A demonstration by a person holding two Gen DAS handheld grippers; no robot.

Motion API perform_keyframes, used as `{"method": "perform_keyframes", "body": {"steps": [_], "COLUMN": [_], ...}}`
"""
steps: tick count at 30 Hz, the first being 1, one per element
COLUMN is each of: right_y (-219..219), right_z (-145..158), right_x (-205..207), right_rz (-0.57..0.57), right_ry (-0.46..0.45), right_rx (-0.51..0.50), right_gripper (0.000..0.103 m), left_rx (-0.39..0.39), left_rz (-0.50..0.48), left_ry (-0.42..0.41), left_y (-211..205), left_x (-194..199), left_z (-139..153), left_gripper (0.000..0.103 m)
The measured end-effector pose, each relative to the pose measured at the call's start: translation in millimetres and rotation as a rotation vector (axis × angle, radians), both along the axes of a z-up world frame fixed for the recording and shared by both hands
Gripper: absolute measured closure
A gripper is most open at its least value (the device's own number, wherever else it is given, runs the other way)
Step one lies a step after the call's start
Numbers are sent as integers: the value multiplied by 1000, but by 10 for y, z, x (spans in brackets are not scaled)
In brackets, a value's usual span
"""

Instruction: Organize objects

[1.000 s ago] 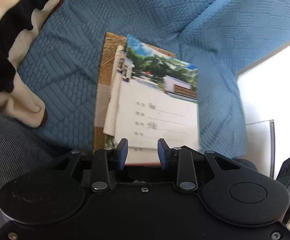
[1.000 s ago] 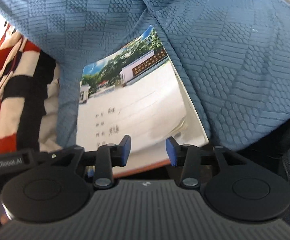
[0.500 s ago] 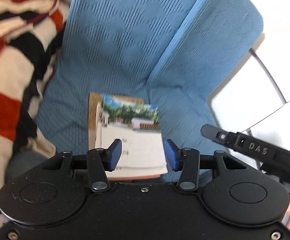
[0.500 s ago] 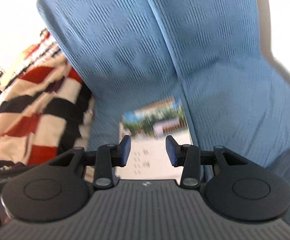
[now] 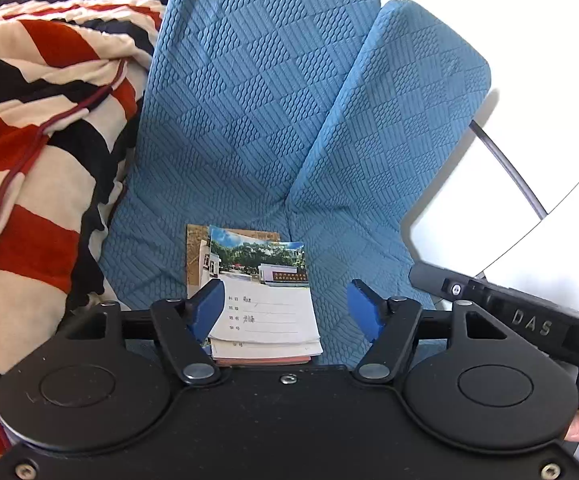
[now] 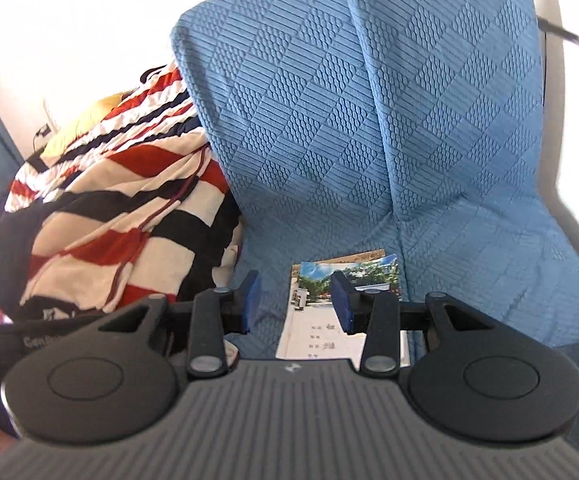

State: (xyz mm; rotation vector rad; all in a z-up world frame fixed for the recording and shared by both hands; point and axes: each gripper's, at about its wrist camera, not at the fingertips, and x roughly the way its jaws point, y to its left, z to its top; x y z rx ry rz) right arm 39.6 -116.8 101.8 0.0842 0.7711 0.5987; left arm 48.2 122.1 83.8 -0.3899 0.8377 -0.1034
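A stack of notebooks (image 5: 263,300) lies on the seat of a blue quilted sofa (image 5: 273,128). The top one has a photo of trees and a building above white lines of writing, a brown book peeks out beneath. My left gripper (image 5: 287,310) is open and empty, pulled back above the stack's near edge. In the right wrist view the same stack (image 6: 321,320) lies on the sofa seat (image 6: 369,120). My right gripper (image 6: 295,304) is open and empty, held above the stack's left edge.
A red, black and cream striped blanket (image 5: 33,140) is heaped on the sofa's left side, it also shows in the right wrist view (image 6: 121,216). The right gripper's body (image 5: 529,324) reaches in at the right. A white table surface (image 5: 509,208) stands to the right.
Both grippers have drawn back and up from the notebooks, which now look smaller. The left gripper's jaws have opened wider. The stack has stayed on the seat.
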Motion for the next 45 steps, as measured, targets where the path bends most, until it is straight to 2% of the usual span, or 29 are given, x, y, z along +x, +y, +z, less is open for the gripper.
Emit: {"method": "perform_keyframes", "body": {"steps": [6, 8, 12, 14, 17, 21, 22, 24, 26, 32, 37, 45], "right_y": [-44, -89, -154, -178, -196, -208, -208, -208, -219, -202, -243, -294], "right_z": [-58, -70, -118, -155, -202, -232, -238, -260, -254, -251, -250, -176], "right_x": [-152, -183, -281, -304, -334, -339, -335, -304, -265, -232, -240, -316], "right_rz": [16, 2, -11, -17, -19, -18, -18, -14, -16, -16, -22, -26], "right_ry": [28, 29, 38, 48, 58, 67, 73, 86, 96, 103, 133, 98], "right_rx": [-39, -42, -60, -73, -89, -87, -92, -96, -90, -124, -98, -97], "right_gripper": [63, 63, 63, 63, 63, 62, 59, 15, 8, 7, 7, 7], "left_rx": [25, 15, 24, 21, 27, 60, 57, 53, 59, 40, 71, 70], "left_rz": [13, 23, 47, 53, 51, 45, 44, 48, 46, 70, 76, 87], "left_ry": [-6, -9, -13, -9, -10, 6, 7, 21, 21, 36, 38, 44], "left_y": [-11, 14, 27, 29, 12, -44, -52, -61, -82, -64, -104, -118], "left_x": [-175, -221, -310, -347, -386, -388, -388, -374, -372, -379, -412, -466], "left_z": [29, 28, 28, 18, 9, -11, -16, -19, 3, 15, 29, 37], "left_gripper": [28, 19, 15, 7, 3, 1, 1, 1, 1, 1, 1, 1]}}
